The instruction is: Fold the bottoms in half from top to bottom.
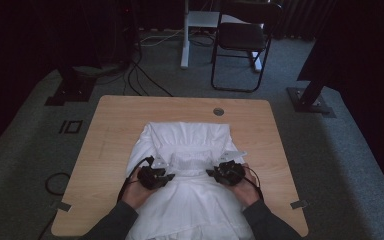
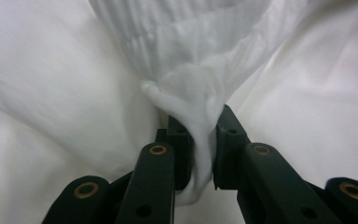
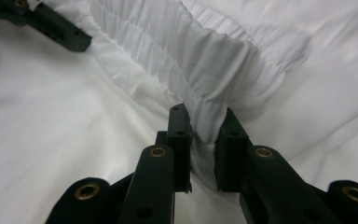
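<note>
A white garment with a gathered elastic band lies spread over the middle of the wooden table, its near end hanging over the front edge. My left gripper is at the band's left end, shut on a bunched fold of the white cloth. My right gripper is at the band's right end, its jaws shut on the ribbed elastic band. In the right gripper view the left gripper shows at the upper left, on the same band. A hand holds each gripper.
A black folding chair and a white stand leg are on the carpet beyond the table. Black frame feet stand at both sides. Cables run across the floor. A round grommet is in the far tabletop.
</note>
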### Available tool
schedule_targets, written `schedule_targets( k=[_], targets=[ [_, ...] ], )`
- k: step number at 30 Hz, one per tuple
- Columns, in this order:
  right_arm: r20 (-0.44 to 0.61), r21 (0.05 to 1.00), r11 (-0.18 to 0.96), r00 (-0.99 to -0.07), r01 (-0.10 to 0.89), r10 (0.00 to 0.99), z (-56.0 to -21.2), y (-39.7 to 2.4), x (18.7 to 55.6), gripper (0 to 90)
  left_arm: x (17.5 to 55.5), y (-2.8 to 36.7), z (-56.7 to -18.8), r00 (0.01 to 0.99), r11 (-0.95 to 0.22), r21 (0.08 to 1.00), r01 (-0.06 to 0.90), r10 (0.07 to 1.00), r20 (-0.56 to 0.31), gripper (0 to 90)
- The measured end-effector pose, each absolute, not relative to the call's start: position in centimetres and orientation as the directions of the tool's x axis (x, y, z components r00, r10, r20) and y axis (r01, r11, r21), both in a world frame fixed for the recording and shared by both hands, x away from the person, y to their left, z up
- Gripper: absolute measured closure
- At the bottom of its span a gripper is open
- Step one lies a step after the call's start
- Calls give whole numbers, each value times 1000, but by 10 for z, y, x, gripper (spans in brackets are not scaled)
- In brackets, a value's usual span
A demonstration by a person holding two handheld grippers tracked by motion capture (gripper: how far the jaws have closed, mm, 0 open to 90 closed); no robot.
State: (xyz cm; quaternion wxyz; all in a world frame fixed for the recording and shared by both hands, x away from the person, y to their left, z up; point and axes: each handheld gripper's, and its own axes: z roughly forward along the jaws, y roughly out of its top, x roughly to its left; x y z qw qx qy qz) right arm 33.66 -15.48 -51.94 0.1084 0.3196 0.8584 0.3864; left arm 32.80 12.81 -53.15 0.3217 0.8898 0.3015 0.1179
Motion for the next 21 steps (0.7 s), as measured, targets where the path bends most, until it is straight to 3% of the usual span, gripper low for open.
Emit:
schedule_targets(
  k=[5, 11, 21],
  targets=[
    [92, 690, 506, -757, 517, 647, -543, -152, 336, 788, 336, 124, -537, 792, -647, 614, 453, 608, 57, 795],
    [111, 707, 468, -737, 530, 667, -550, -149, 352, 786, 364, 128, -539, 774, -633, 628, 453, 628, 76, 794],
    [43, 711, 446, -666, 544, 745, -548, -141, 414, 786, 417, 116, -540, 696, -571, 657, 492, 712, 97, 795]
  ],
)
